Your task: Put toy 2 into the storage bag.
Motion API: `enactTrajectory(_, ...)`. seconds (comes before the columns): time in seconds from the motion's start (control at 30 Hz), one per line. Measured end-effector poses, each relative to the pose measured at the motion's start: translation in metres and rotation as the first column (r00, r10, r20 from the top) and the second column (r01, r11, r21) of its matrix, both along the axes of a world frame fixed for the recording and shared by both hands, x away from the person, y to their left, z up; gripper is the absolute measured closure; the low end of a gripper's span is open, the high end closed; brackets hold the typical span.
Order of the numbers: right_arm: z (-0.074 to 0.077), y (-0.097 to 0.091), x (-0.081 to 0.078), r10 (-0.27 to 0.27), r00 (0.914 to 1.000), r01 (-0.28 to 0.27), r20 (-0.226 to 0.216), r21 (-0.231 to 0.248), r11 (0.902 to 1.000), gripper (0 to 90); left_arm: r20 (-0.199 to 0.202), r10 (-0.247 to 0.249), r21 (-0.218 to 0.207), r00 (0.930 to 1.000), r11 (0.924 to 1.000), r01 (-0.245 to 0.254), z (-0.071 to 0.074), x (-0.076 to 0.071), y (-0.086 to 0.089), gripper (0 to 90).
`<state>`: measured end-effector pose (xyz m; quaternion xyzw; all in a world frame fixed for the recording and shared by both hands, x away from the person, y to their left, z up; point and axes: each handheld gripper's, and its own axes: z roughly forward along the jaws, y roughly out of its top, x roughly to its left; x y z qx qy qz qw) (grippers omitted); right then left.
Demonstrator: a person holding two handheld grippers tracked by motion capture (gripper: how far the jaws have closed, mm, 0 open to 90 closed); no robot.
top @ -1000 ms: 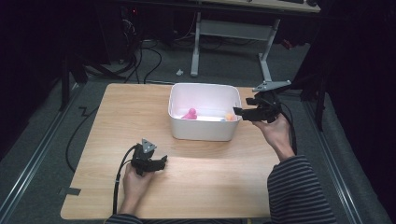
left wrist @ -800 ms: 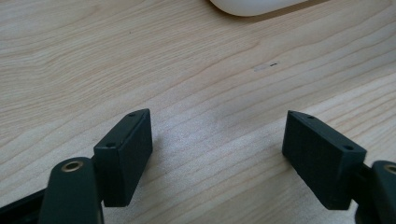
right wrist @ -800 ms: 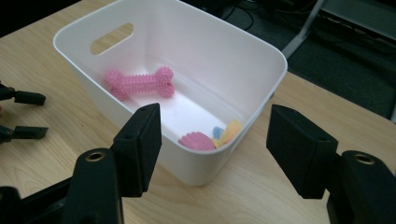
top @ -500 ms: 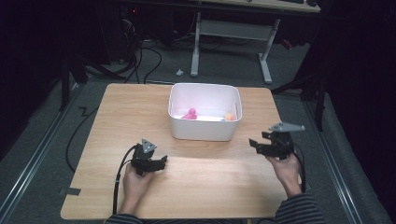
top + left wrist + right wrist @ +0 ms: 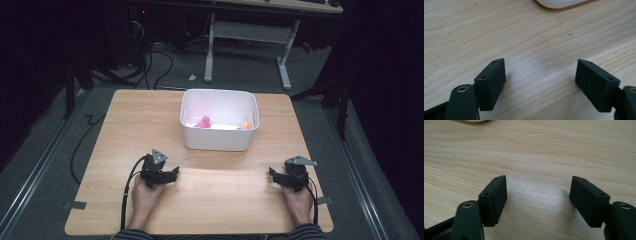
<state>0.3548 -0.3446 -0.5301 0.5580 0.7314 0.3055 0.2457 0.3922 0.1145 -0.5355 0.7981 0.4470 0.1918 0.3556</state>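
A white bin stands at the middle back of the wooden table. Inside it lie a pink toy and a small orange item. My left gripper rests low on the table at the front left, open, with nothing between its jaws. My right gripper rests at the front right, also open and empty. Both sit well short of the bin, whose white edge shows at the top of the left gripper view.
Bare wood lies between the two grippers and in front of the bin. Black cables trail from the grippers over the table's front edge. A desk frame and floor cables stand beyond the table's far side.
My right gripper has pulled back from the bin's right rim and come down to the table's front right. The left gripper has stayed in place.
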Motion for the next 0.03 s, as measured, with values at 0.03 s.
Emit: enactTrajectory(0.03, 0.0, 0.0, -0.0003, -0.002, 1.0, 0.002, -0.002, 0.001, 1.0, 27.8, 0.0, 0.0, 0.0, 1.0, 1.0, 0.0, 0.0, 0.0, 0.0, 24.7)
